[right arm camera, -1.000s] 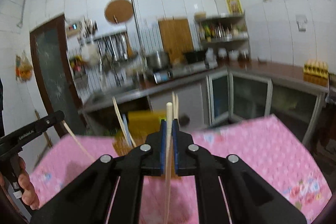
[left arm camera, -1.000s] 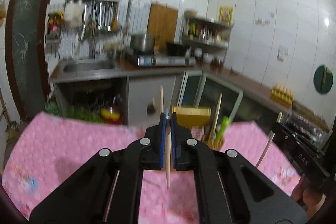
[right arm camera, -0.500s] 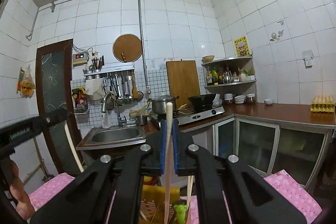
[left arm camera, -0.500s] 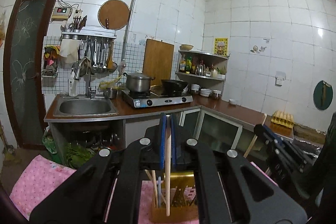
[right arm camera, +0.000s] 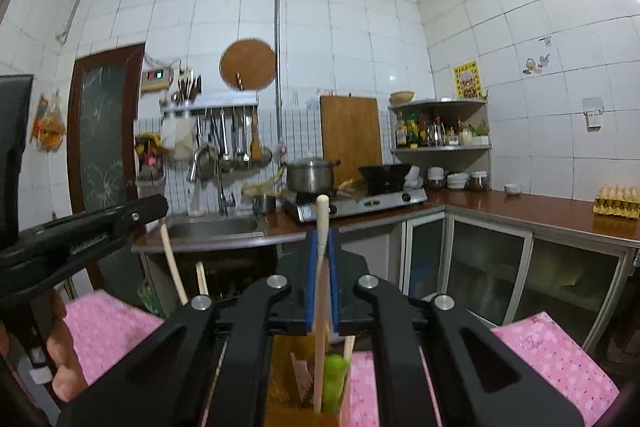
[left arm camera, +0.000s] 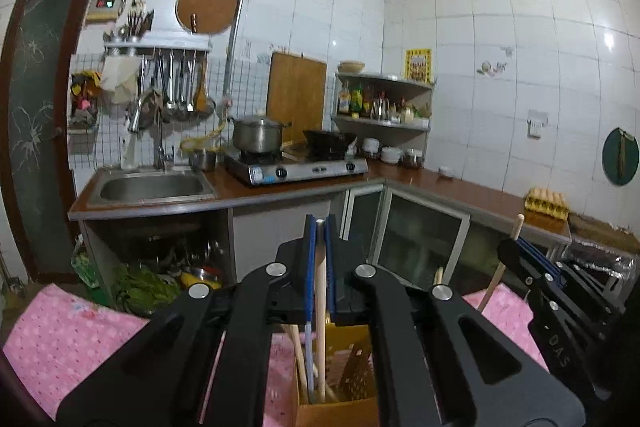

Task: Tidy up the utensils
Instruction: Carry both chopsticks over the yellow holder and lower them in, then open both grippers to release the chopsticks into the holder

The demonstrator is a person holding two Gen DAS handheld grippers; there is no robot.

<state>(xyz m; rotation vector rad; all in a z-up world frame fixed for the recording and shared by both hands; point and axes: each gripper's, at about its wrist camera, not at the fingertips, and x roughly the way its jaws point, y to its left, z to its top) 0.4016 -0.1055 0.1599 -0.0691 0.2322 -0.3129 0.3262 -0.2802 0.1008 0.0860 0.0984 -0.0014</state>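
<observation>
My left gripper (left arm camera: 319, 227) is shut on a pale wooden chopstick (left arm camera: 320, 311) held upright, its lower end inside the yellow-brown utensil holder (left arm camera: 340, 411) on the pink table. My right gripper (right arm camera: 321, 239) is shut on another wooden chopstick (right arm camera: 321, 307), also upright with its lower end in the same utensil holder (right arm camera: 288, 379), beside a green handle (right arm camera: 334, 379). The holder has several other sticks and utensils in it. The right gripper also shows in the left wrist view (left arm camera: 516, 251), and the left gripper in the right wrist view (right arm camera: 158, 205).
A pink patterned cloth (left arm camera: 60, 343) covers the table. Behind it is a kitchen counter with a steel sink (left arm camera: 154, 187), a gas stove (left arm camera: 296, 169) with a pot and a wok, corner shelves (left arm camera: 384, 107) and an egg tray (left arm camera: 546, 203).
Both grippers have tilted up from looking down at the table to level, each still gripping its chopstick. The chopsticks now stand upright over the holder, their lower ends inside it.
</observation>
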